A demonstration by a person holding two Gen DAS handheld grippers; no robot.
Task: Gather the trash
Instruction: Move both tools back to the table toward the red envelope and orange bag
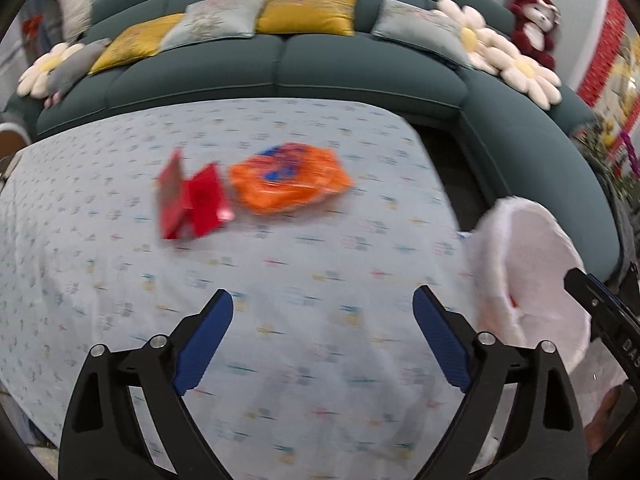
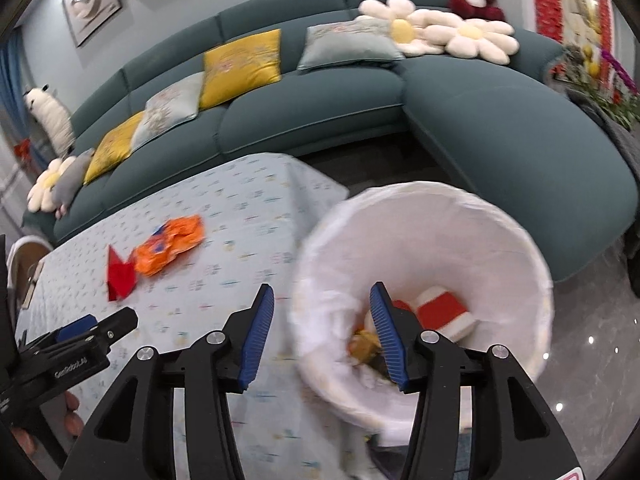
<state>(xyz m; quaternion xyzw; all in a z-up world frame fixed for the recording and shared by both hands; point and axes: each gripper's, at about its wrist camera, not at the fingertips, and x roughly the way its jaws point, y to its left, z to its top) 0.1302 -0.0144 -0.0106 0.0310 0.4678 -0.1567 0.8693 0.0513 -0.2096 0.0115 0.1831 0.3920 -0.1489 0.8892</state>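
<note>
Red packet [image 1: 191, 196] lying mid-table on patterned tablecloth [image 1: 280, 320], touching orange wrapper [image 1: 289, 177] beside it. Left gripper [image 1: 323, 332] hovering near table's front edge, jaws standing wide apart, holding nothing. Lined bin [image 2: 424, 296] sitting off table's right edge, already holding trash. Right gripper [image 2: 322, 332] hanging over bin rim, jaws wide apart, holding nothing. Risk: thin slippery wrapper sliding from pads, or jaws snagging cloth.
</note>
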